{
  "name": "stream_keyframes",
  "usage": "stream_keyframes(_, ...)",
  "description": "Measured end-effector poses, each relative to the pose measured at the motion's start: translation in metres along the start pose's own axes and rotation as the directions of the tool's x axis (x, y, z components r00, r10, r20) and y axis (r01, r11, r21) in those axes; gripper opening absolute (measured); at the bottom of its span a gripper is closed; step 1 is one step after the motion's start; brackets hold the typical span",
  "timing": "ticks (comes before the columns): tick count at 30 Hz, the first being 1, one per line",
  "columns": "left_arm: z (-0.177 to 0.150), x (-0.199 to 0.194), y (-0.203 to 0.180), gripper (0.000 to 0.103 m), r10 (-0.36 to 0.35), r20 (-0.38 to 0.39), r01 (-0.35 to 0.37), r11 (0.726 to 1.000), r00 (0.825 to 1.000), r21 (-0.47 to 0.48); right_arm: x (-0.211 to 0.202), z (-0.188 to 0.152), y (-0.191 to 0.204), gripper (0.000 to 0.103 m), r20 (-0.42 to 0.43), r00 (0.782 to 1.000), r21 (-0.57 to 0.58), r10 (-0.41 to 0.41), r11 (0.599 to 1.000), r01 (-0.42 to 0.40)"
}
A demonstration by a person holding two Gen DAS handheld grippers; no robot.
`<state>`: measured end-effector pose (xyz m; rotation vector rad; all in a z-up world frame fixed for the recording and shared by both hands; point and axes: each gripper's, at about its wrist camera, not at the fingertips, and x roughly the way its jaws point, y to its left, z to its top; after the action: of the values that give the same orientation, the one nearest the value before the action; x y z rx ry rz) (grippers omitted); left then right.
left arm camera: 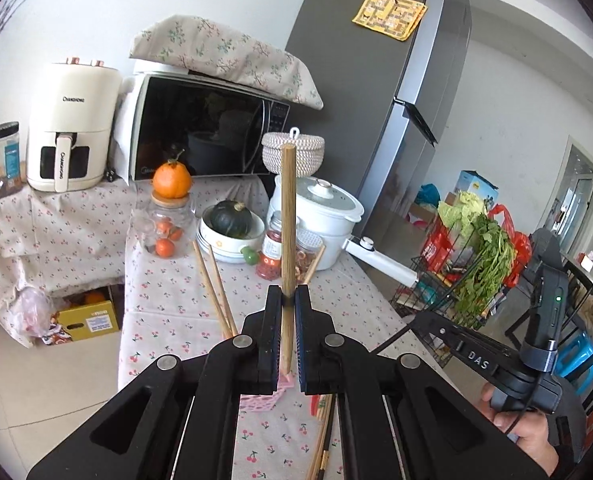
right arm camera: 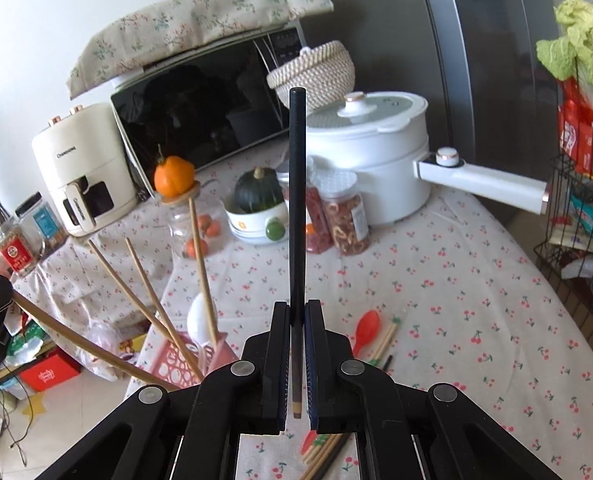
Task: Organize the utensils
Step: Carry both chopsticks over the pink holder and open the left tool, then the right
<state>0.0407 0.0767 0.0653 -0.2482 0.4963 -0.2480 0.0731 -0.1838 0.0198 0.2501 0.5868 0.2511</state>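
Note:
My left gripper (left arm camera: 288,294) is shut on a light wooden chopstick (left arm camera: 288,216) that stands upright above a pink perforated holder (left arm camera: 262,398). My right gripper (right arm camera: 296,310) is shut on a dark chopstick (right arm camera: 297,200), held upright. The pink holder (right arm camera: 176,364) in the right wrist view has several wooden chopsticks (right arm camera: 152,308) leaning in it. An orange spoon (right arm camera: 366,330) and loose chopsticks (right arm camera: 384,344) lie on the cherry-print tablecloth (right arm camera: 456,300). More loose chopsticks (left arm camera: 322,432) lie under the left gripper. The right gripper also shows in the left wrist view, its fingertips hidden.
At the back of the table stand a white electric pot (right arm camera: 370,160), two jars of dried food (right arm camera: 344,216), a bowl with a green squash (right arm camera: 256,204), a glass jar topped by an orange (right arm camera: 174,176), a microwave (left arm camera: 212,128) and an air fryer (left arm camera: 70,132). A wire vegetable rack (left arm camera: 456,276) stands on the right.

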Motion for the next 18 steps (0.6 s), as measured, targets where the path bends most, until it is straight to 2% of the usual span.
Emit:
stream_keyframes(2,0.002,0.000,0.002,0.006,0.025,0.027,-0.025,1.000,0.999,0.012,-0.004,0.004,0.003,0.005,0.015,1.000,-0.004,0.021,1.000,-0.021)
stream_keyframes(9,-0.003,0.026,0.007,0.006,0.110,0.025,-0.111,0.993,0.994,0.047,-0.017,0.011,0.013,0.005,0.052,0.996,-0.021,0.069,0.998,-0.068)
stream_keyframes(13,-0.014,0.054,0.006,0.006,0.150,-0.035,-0.146,0.984,0.988,0.102,-0.021,0.014,0.015,0.005,0.068,0.994,-0.020,0.087,0.996,-0.086)
stream_keyframes(18,-0.024,0.084,0.011,0.006,0.176,-0.110,-0.164,0.980,0.978,0.110,-0.024,0.019,0.013,0.005,0.077,0.991,-0.001,0.109,0.994,-0.109)
